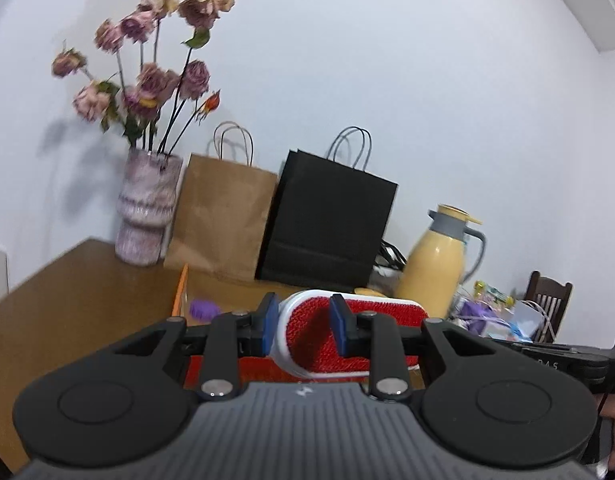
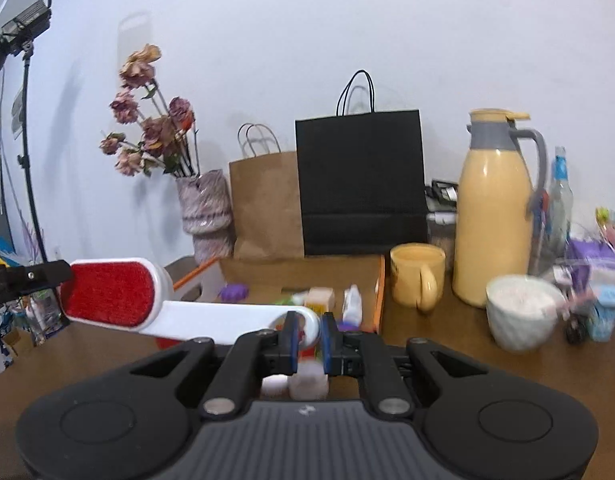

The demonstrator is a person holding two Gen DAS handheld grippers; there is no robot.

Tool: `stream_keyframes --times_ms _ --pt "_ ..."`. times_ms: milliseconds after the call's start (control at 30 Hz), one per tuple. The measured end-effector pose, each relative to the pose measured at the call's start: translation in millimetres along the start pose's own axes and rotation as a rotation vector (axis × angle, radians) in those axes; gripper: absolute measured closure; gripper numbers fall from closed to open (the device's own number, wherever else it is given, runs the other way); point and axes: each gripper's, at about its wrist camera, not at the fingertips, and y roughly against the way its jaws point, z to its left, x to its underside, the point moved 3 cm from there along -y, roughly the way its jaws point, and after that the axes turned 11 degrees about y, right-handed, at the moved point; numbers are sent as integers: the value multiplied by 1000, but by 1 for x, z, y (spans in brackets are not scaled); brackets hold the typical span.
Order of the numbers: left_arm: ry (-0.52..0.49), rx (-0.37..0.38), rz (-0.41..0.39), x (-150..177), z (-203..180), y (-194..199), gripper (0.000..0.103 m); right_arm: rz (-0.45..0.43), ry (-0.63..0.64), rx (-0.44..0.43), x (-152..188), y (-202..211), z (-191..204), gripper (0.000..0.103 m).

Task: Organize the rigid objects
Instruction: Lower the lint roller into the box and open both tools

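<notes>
The lint brush (image 2: 155, 308) hung in the air above the brown table (image 1: 79, 292), carried between both tools. The left hand-held gripper (image 1: 303, 326) was clamped across its wide head, the blue pads (image 1: 269, 328) pressing on the white rim on either side of the red bristle face. The right hand-held gripper (image 2: 307, 340) was closed on the far end of the white handle, at the rounded tip with its hanging hole. Below and beyond the brush sat an open cardboard tray (image 2: 381, 292) with an orange edge, holding a purple piece (image 2: 233, 291), a small white bottle (image 2: 353, 302) and other small items too blurred to name.

The brush looked light and stiff: a hard plastic body that would not sag between two holds. The smooth white plastic seemed likely to slip under a narrow pinch, so the handle tip, being thin and rounded, was judged the weaker hold. The head's flat rim gave broader, steadier purchase, while the red pile was soft and would yield if squeezed directly. A yellow mug (image 2: 417, 276), a yellow thermos jug (image 2: 495, 216) and a white bowl (image 2: 521, 312) stood near, well clear of the brush.
</notes>
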Motion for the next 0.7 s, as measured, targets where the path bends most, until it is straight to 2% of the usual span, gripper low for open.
stream_keyframes --times_ms 167,267,433,567,700 --pt "-8 -14 4 -36 4 -49 75 2 1 -6 -40 -49 -17 92" --pt "-12 -44 12 -52 9 -81 75 35 3 -13 -55 -84 -25 92" --pt "23 -79 104 -73 28 -147 75 98 -45 -26 -72 -147 -47 92" --pt "30 -109 146 -79 43 -196 75 176 -67 -41 -70 -200 -59 92" --pt "96 -151 183 -71 65 -236 75 248 -95 -47 -59 -249 -67 92"
